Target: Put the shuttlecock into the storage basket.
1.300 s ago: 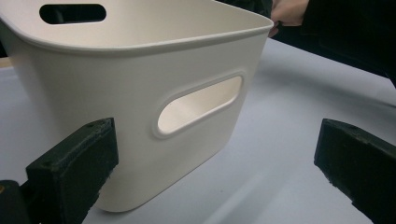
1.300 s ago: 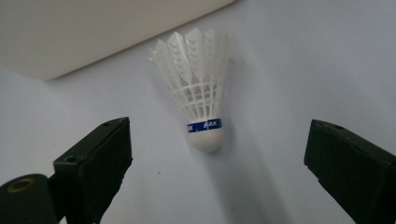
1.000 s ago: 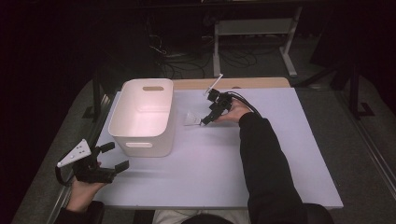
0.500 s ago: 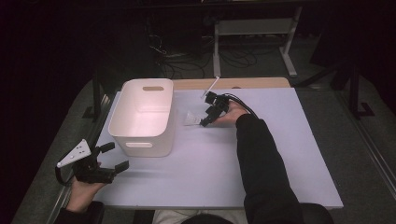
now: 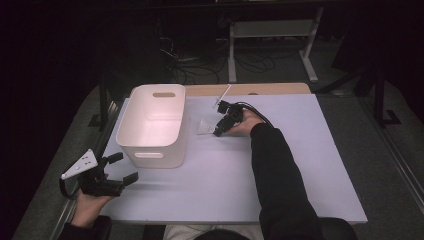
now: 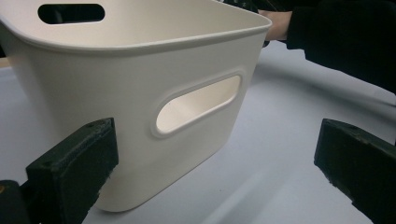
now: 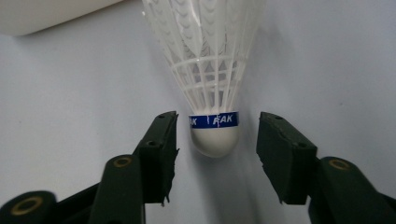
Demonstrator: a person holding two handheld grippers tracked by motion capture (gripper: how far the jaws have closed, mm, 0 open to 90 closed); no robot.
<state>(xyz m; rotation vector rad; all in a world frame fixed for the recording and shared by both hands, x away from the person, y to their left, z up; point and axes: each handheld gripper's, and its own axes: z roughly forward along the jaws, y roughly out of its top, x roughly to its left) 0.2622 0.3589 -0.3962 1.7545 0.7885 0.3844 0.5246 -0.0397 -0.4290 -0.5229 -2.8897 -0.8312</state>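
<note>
A white shuttlecock (image 7: 214, 84) with a blue band lies on the pale mat, its cork head (image 7: 215, 140) toward me in the right gripper view. My right gripper (image 7: 217, 149) has its jaws on either side of the cork; they have just been closing, and small gaps remain between pads and cork. In the high view the shuttlecock (image 5: 204, 128) lies just right of the white bin (image 5: 152, 125), with the right gripper (image 5: 219, 130) at it. My left gripper (image 5: 122, 167) rests open at the mat's near left corner, facing the bin's handle slot (image 6: 198, 105).
The white bin (image 6: 140, 70) is empty and stands on the left half of the mat (image 5: 300, 150). A wooden strip (image 5: 270, 89) runs along the mat's far edge. A metal stand (image 5: 272, 30) and cables lie on the dark floor beyond.
The right gripper has shifted slightly left, toward the shuttlecock. The left gripper has not moved.
</note>
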